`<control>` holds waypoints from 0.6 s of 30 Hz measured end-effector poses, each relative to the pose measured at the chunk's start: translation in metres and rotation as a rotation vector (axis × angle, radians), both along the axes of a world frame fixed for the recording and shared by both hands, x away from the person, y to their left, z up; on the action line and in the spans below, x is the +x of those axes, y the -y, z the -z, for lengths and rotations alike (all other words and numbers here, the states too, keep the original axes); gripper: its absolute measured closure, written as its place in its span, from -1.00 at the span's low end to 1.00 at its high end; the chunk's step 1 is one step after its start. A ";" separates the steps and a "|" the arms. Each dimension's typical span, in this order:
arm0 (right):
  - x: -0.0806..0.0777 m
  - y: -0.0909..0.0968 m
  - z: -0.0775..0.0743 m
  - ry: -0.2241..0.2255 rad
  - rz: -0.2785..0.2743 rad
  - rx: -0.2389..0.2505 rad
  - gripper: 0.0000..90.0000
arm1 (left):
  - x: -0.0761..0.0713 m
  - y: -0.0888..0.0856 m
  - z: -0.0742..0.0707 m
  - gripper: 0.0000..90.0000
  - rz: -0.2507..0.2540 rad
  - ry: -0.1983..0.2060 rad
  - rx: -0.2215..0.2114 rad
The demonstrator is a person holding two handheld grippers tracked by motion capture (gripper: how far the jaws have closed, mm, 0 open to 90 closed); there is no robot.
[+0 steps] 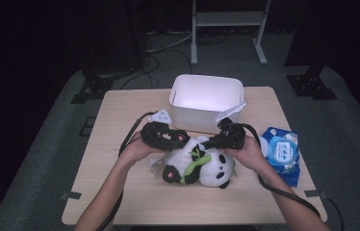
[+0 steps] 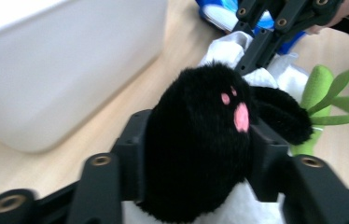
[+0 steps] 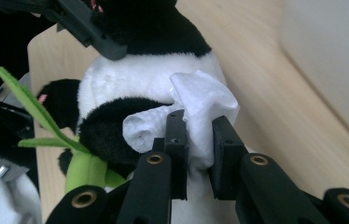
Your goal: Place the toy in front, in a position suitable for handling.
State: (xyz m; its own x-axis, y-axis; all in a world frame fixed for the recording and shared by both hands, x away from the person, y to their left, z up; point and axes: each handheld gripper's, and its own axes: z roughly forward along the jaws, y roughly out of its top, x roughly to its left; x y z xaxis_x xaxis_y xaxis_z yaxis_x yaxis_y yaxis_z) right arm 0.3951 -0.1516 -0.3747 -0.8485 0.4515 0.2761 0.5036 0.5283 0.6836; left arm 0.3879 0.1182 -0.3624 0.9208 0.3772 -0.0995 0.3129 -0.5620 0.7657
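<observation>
Holding the panda point(image 1: 202, 166) on the table point(image 1: 120, 187) just in front of the bin point(image 1: 206, 96), you have your left gripper point(image 2: 196, 154) clamped around its black paw point(image 2: 200, 140), jaws pressing both sides. Your right gripper point(image 3: 199, 154) pinches a white wipe point(image 3: 200, 100) against its body. A wipes pack point(image 1: 281, 153) lies to the right.

panda point(image 1: 202, 166): plush fur | table point(image 1: 120, 120): matt wood | bin point(image 1: 206, 96): smooth plastic

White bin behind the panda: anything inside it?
The white bin shows bare white inner walls and floor in the high view. Its near wall hides the front strip of the floor, so that part is unseen. The panda toy lies in front.
</observation>
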 end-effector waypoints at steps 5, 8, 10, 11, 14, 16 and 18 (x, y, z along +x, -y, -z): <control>-0.022 -0.012 -0.002 0.046 -0.046 -0.042 0.75 | -0.016 -0.014 -0.004 -0.36 0.047 -0.058 -0.081; -0.034 -0.015 -0.005 0.063 -0.065 -0.063 0.76 | -0.024 -0.018 -0.014 -0.38 0.064 -0.052 -0.100; -0.040 -0.016 -0.005 0.077 -0.074 -0.068 0.76 | -0.027 -0.019 -0.020 -0.38 0.073 -0.044 -0.102; -0.042 -0.016 -0.005 0.078 -0.076 -0.070 0.76 | -0.027 -0.019 -0.023 -0.38 0.075 -0.041 -0.097; -0.049 -0.016 -0.005 0.086 -0.085 -0.065 0.76 | -0.027 -0.020 -0.030 -0.37 0.073 -0.039 -0.096; -0.053 -0.016 -0.004 0.093 -0.093 -0.062 0.76 | -0.026 -0.020 -0.032 -0.36 0.071 -0.043 -0.079; -0.057 -0.016 -0.004 0.096 -0.100 -0.061 0.76 | -0.025 -0.020 -0.031 -0.33 0.069 -0.049 -0.070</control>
State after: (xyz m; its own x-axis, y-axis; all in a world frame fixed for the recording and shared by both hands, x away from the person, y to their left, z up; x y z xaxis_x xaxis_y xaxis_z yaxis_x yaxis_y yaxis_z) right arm 0.3386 -0.1355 -0.3707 -0.9112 0.3770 0.1659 0.3801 0.6144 0.6914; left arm 0.3625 0.1382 -0.3309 0.9379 0.3031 -0.1685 0.3127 -0.5291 0.7888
